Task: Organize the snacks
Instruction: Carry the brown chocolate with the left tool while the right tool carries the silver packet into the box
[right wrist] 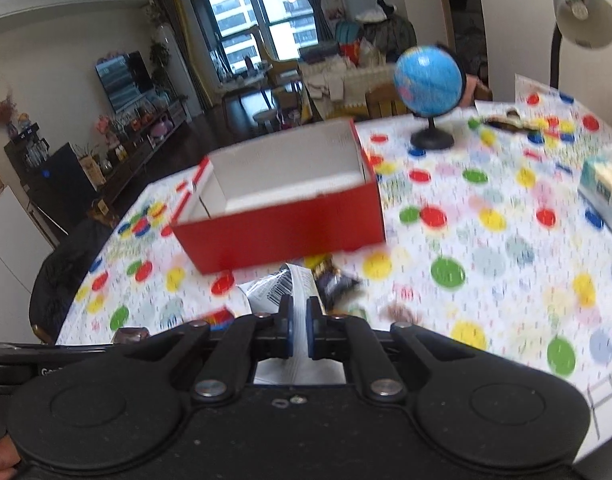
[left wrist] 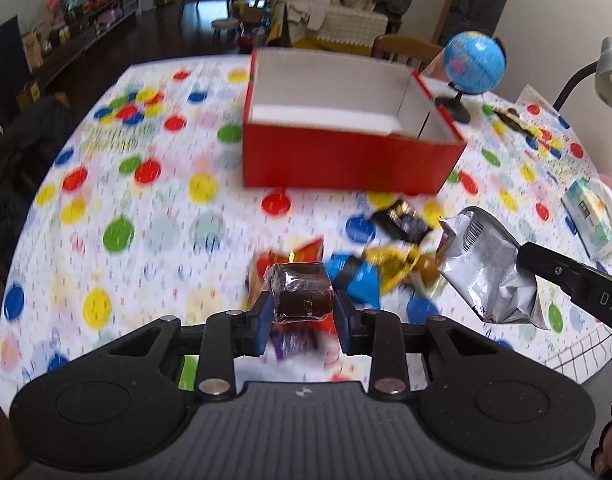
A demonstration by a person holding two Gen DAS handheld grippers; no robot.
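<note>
Brown wrapped cake (left wrist: 302,295) — soft, light, crushable — sits clamped across its sides in left gripper (left wrist: 303,316), above the snack pile near the table's front edge. Right gripper (right wrist: 299,330) pinches the silver packet (right wrist: 283,286) — thin, crinkly, slippery. Red box (left wrist: 346,160) stands beyond, mid-table.

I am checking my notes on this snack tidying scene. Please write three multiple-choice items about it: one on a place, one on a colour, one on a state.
1. Where does the globe stand?
A. inside the box
B. on the table behind the box
C. on the floor

2. What colour is the box outside?
A. red
B. green
C. black

3. What does the left gripper hold?
A. nothing
B. a spoon
C. a brown wrapped snack

Answers:
1 B: its black foot rests on the dotted cloth past the box.
2 A: the outer walls are red, the inside white.
3 C: the snack sits clamped between both fingers; the right gripper pinches a silver packet.
</note>
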